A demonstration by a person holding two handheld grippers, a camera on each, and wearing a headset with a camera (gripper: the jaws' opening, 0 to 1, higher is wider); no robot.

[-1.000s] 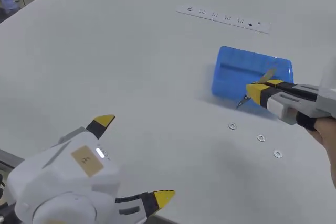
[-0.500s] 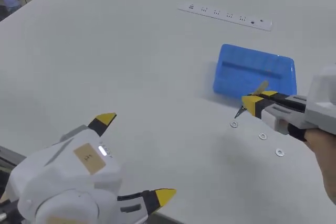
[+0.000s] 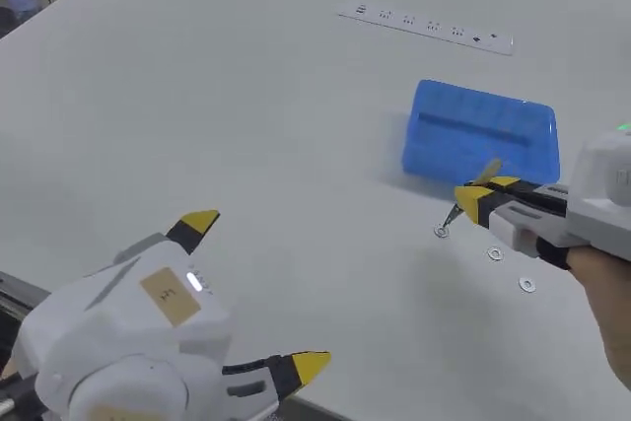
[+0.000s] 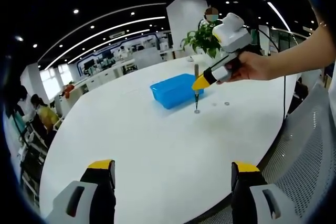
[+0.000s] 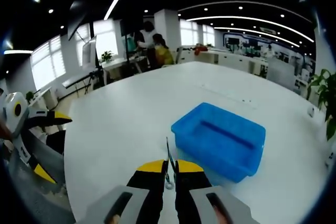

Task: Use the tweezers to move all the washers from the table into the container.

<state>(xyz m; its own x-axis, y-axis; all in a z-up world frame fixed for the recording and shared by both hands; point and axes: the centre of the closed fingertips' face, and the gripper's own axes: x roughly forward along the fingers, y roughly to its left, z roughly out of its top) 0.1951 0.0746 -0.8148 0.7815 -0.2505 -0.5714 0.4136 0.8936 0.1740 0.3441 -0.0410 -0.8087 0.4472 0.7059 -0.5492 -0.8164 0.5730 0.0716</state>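
One washer point(image 3: 441, 232) lies at the tip of tweezers point(image 3: 453, 214) slanting steeply down.

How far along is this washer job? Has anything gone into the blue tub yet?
Barely begun, it seems.
Done: nothing I can see; the blue tub looks bare inside.
In hand: the right gripper is shut on the tweezers, tips at the nearest washer.
Left: that one, a second washer and a third washer, all on the table.
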